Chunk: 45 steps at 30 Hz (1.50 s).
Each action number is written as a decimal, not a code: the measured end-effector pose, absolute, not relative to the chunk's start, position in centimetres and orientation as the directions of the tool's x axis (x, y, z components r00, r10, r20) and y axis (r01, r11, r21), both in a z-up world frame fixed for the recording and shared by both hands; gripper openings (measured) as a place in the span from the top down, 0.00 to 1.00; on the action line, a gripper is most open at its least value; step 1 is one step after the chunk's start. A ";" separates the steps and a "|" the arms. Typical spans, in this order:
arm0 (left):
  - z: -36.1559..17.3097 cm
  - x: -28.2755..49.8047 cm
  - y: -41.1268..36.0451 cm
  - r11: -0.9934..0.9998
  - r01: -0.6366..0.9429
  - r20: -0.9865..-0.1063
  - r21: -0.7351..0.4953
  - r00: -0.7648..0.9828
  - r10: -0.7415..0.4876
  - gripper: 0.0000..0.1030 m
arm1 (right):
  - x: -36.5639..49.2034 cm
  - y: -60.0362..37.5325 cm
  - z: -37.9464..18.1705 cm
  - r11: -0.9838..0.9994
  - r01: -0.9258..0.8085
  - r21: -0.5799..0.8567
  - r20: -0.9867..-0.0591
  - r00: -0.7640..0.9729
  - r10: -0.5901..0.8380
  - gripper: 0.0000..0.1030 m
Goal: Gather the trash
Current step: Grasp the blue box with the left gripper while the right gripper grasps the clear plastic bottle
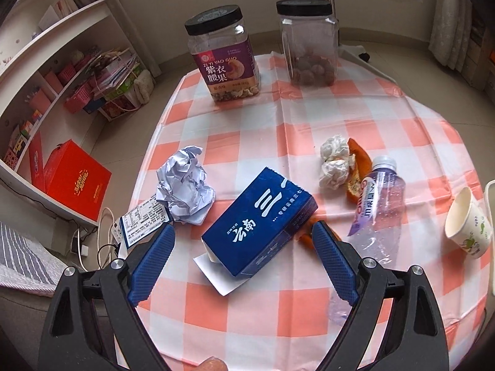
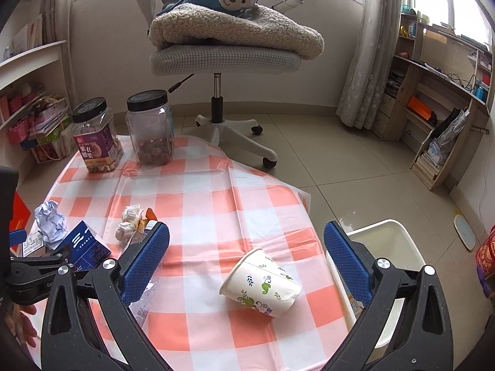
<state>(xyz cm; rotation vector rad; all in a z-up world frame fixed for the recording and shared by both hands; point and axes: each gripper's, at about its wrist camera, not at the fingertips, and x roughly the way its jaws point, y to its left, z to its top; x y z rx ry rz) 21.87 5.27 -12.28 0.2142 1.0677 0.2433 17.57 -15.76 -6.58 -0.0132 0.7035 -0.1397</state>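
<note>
Left wrist view: wide-open, empty left tongs (image 1: 241, 241) straddle a blue carton (image 1: 260, 222); closing could snag the crumpled paper (image 1: 185, 185) just left. Right tongs (image 2: 246, 256), equally spread and empty, frame a tipped paper cup (image 2: 261, 283) that may roll off the desk (image 2: 216, 204) edge; white bin (image 2: 386, 241) waits right.

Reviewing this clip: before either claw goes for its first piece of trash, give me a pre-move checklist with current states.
1. Left claw open wide enough for the blue carton: ok, a finger on each side.
2. Right claw open, paper cup lying on its side between the fingers' line: ok.
3. Both claws free of any object: ok.
4. White bin beside the table within view: ok.
5. Bin has room left: cannot tell, interior mostly hidden.
6. Plastic bottle clear of the carton: ok, apart.
</note>
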 end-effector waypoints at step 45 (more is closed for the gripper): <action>-5.6 18.4 12.1 0.981 -0.194 -0.781 -0.015 0.615 0.110 0.42 | 24.7 -7.0 -17.5 0.968 0.004 0.250 -0.864 0.453 0.221 0.40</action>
